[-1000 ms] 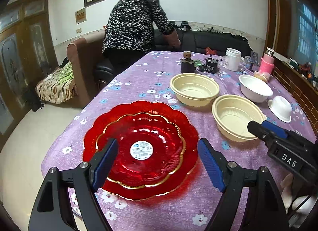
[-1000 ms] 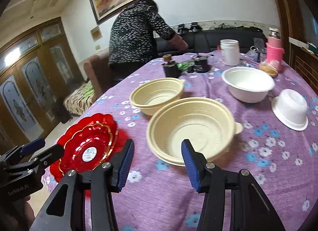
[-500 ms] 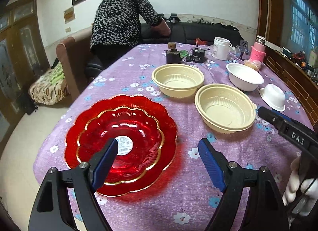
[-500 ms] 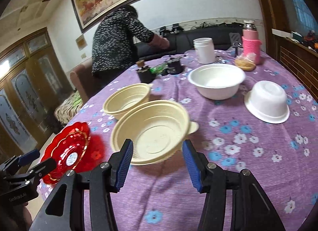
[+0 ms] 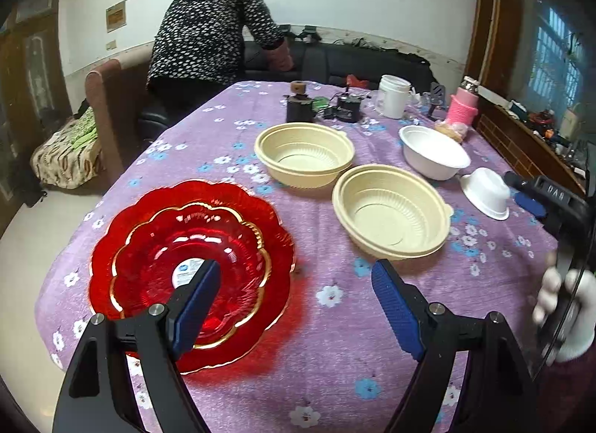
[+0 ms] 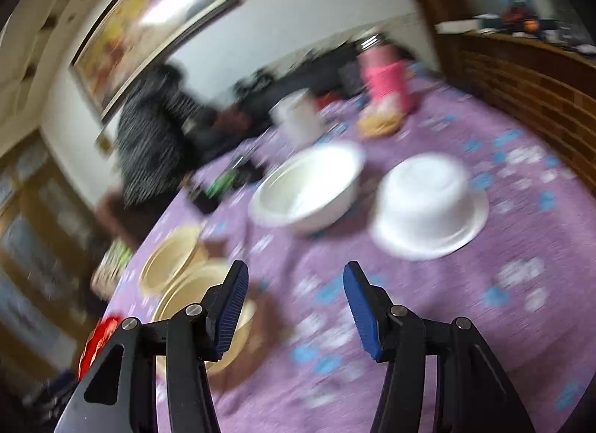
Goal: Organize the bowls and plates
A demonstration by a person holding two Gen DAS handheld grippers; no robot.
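Note:
A red scalloped plate (image 5: 190, 265) with gold trim lies on the purple flowered tablecloth (image 5: 327, 321) at the near left. Two cream bowls sit beyond it, one near (image 5: 391, 213) and one farther (image 5: 303, 155). A white bowl (image 5: 432, 151) stands upright and a smaller white bowl (image 5: 484, 192) lies upside down at the right. My left gripper (image 5: 294, 302) is open and empty, just right of the red plate. My right gripper (image 6: 296, 300) is open and empty, above the cloth before the white bowl (image 6: 309, 187) and the upturned bowl (image 6: 428, 205). The right wrist view is blurred.
At the table's far end stand a white jar (image 5: 393, 95), a pink-sleeved flask (image 5: 462, 107), small dark devices (image 5: 300, 108) and a bag of snacks (image 5: 452, 129). A person (image 5: 212, 34) bends over a black sofa behind the table. A wooden ledge (image 5: 529, 142) runs along the right.
My right gripper has swung right, from the near cream bowl toward the two white bowls. My left gripper has shifted slightly right of the red plate. Both stay open.

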